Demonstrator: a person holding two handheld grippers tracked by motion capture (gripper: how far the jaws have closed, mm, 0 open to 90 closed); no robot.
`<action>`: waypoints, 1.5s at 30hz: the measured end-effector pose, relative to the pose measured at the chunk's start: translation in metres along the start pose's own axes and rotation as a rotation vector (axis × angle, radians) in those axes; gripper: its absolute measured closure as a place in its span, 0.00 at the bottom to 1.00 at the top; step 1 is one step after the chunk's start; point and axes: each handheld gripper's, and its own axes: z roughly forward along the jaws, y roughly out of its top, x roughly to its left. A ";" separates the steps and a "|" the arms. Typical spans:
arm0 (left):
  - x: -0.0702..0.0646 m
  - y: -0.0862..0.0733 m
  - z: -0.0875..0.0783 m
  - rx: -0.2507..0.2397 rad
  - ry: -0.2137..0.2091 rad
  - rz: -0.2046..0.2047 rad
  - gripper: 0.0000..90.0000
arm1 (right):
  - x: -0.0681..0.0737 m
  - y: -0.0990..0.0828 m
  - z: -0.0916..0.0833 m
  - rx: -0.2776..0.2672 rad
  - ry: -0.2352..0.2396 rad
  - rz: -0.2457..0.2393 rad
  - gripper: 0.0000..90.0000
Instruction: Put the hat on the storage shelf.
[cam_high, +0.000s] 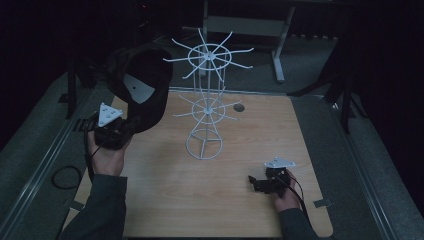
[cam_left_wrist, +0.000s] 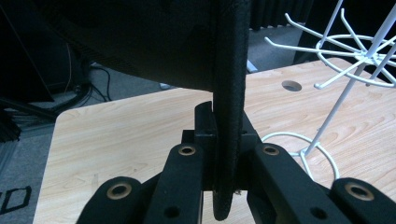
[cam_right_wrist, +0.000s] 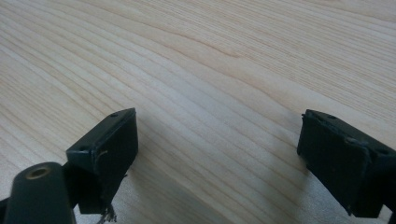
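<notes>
A black cap (cam_high: 142, 82) hangs in the air over the table's left side, its pale inner label facing up. My left gripper (cam_high: 120, 131) is shut on the cap's brim (cam_left_wrist: 229, 116), which stands edge-on between the jaws in the left gripper view. To the right of the cap stands a white wire rack (cam_high: 207, 95) with two tiers of spokes and a ring base (cam_left_wrist: 299, 144). My right gripper (cam_high: 256, 181) rests low over the wooden table (cam_high: 225, 200) near its front right, jaws wide open (cam_right_wrist: 217, 154) with nothing between them.
A round cable hole (cam_high: 239, 107) sits in the tabletop behind the rack. Grey floor and a metal rail (cam_high: 40, 165) run along the table's left side. A desk frame (cam_high: 250, 25) stands beyond the far edge in the dark.
</notes>
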 end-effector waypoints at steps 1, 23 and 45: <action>0.000 0.000 0.000 0.000 -0.001 0.000 0.96 | 0.000 0.000 0.000 0.000 -0.001 0.000 0.14; -0.006 0.014 -0.001 -0.015 -0.006 0.014 0.96 | 0.000 0.000 0.000 -0.001 -0.001 -0.003 0.14; -0.015 0.024 -0.004 -0.049 0.024 0.036 0.96 | 0.000 0.000 0.000 -0.001 -0.001 -0.003 0.14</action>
